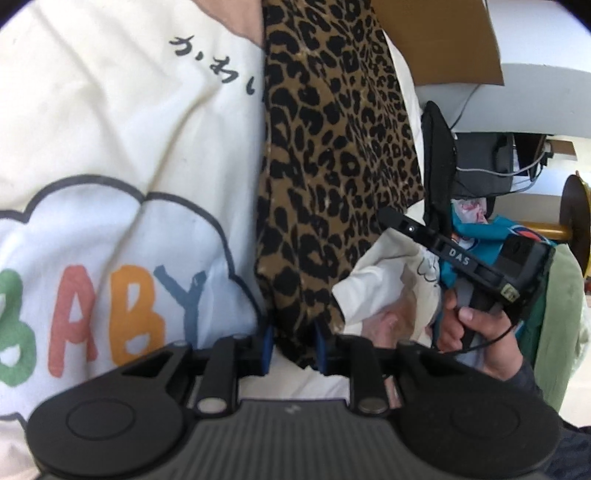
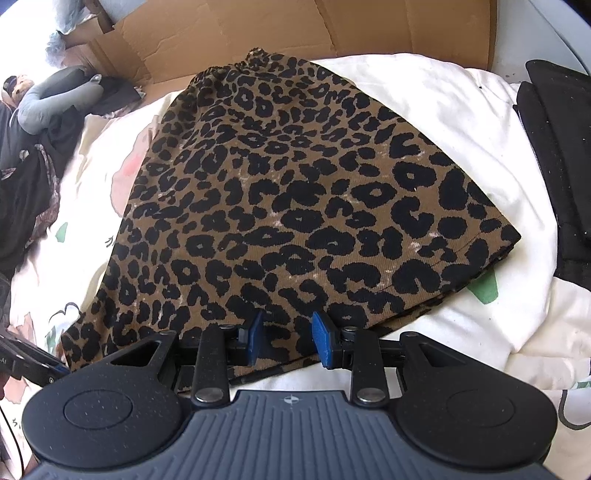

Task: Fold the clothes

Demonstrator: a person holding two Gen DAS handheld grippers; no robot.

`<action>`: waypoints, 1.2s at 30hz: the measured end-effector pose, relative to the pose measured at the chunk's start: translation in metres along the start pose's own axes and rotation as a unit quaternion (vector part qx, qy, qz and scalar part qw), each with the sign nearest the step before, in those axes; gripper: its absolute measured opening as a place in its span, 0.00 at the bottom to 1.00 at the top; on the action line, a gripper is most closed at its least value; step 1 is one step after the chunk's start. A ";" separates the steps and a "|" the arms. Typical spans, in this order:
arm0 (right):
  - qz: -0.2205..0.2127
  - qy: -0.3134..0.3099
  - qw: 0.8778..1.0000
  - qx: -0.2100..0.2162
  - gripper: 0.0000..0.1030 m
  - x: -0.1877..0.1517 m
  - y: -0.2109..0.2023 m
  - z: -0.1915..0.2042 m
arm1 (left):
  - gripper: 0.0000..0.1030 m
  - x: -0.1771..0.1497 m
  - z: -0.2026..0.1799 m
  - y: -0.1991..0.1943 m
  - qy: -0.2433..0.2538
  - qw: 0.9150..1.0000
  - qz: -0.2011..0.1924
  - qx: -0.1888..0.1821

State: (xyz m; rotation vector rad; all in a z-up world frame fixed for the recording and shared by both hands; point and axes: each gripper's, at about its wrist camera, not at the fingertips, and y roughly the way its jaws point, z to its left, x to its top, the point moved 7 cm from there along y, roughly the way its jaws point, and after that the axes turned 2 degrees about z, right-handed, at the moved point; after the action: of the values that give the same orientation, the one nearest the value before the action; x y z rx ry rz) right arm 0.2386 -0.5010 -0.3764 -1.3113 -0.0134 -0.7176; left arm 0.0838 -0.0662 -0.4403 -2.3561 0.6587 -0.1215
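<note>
A leopard-print garment lies flat on a white printed T-shirt with a "BABY" cloud print. My left gripper is shut on the garment's near corner, and the fabric fills the gap between its blue pads. In the right wrist view its tip shows at the lower left, by that corner. My right gripper hovers over the garment's near edge, its pads apart and fabric showing beneath them. A hand holds the right gripper beside the leopard fabric.
A flattened cardboard sheet lies behind the clothes. A black padded item lies at the right. Dark and grey clothes are heaped at the far left. Teal and green garments are piled behind the right gripper.
</note>
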 end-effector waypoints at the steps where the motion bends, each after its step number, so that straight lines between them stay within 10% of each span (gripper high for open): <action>1: -0.001 0.001 1.000 0.001 0.35 0.001 0.000 0.000 | 0.23 0.000 -0.001 0.001 0.001 1.000 0.002 0.005; 16: -0.025 0.026 0.999 -0.006 0.35 0.005 -0.010 -0.011 | 0.07 -0.003 -0.010 -0.019 0.047 0.991 0.007 0.124; 27: -0.077 0.133 0.985 -0.074 0.36 0.001 -0.042 -0.096 | 0.07 -0.001 -0.007 -0.018 0.055 0.988 0.011 0.144; 36: -0.112 0.246 0.963 -0.004 0.38 0.003 -0.034 -0.133 | 0.07 0.001 -0.009 -0.015 0.060 0.986 0.015 0.157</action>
State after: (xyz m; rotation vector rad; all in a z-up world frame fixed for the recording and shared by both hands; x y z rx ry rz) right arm 0.1735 -0.6219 -0.3840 -1.1178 0.2470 -1.2242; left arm 0.0885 -0.0622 -0.4242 -2.0455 0.6780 -0.3319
